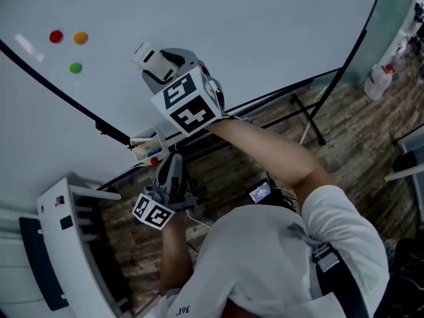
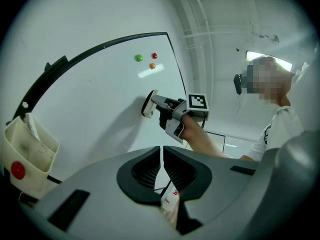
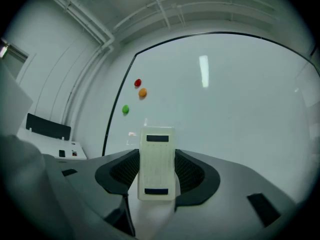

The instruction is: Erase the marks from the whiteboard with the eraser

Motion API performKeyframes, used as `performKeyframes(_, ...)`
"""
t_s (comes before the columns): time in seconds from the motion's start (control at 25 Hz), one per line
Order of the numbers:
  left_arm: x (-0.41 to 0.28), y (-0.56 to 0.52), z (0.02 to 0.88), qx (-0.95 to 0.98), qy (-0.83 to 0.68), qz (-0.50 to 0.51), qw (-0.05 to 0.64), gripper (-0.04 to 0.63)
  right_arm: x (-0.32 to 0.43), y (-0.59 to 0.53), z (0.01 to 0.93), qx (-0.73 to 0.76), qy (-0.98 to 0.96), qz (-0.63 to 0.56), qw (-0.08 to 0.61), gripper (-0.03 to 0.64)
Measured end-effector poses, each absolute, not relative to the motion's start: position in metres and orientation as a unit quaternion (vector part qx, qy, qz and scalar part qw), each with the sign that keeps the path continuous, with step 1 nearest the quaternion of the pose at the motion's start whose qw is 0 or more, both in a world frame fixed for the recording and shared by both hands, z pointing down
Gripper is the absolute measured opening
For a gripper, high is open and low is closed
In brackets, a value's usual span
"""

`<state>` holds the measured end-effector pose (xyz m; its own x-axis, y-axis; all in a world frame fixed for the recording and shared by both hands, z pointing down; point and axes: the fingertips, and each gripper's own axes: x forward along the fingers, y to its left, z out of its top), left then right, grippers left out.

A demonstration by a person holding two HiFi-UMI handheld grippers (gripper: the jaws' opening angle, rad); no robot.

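Note:
The whiteboard (image 1: 252, 25) fills the top of the head view, and I see no pen marks on it. My right gripper (image 1: 155, 62) is shut on a cream eraser (image 1: 144, 53), whose face is pressed against the board. In the right gripper view the eraser (image 3: 157, 164) stands upright between the jaws of the right gripper (image 3: 157, 180). My left gripper (image 1: 173, 159) hangs lower, below the board's edge, shut with nothing in it. The left gripper view shows the left gripper (image 2: 161, 156) with its jaws together, and the eraser (image 2: 148, 104) on the board beyond.
Red (image 1: 55, 36), orange (image 1: 80, 37) and green (image 1: 75, 67) magnets sit on the board to the eraser's left. A cream marker tray (image 1: 147, 144) hangs at the board's lower edge. The board's stand legs (image 1: 308, 118) spread on the wooden floor. A white cabinet (image 1: 66, 244) stands at lower left.

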<state>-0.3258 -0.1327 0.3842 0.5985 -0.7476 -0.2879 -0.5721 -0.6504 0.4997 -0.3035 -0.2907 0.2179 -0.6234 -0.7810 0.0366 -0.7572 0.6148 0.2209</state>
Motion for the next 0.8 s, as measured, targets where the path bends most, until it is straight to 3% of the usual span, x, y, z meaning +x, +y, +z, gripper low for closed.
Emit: performKeyframes(0.8,-0.296,-0.135,0.404,0.863,-0.395,-0.237,0.207,0.008,-0.245,-0.28,0.241,0.429,-0.891,-0.126,0.076,0.241)
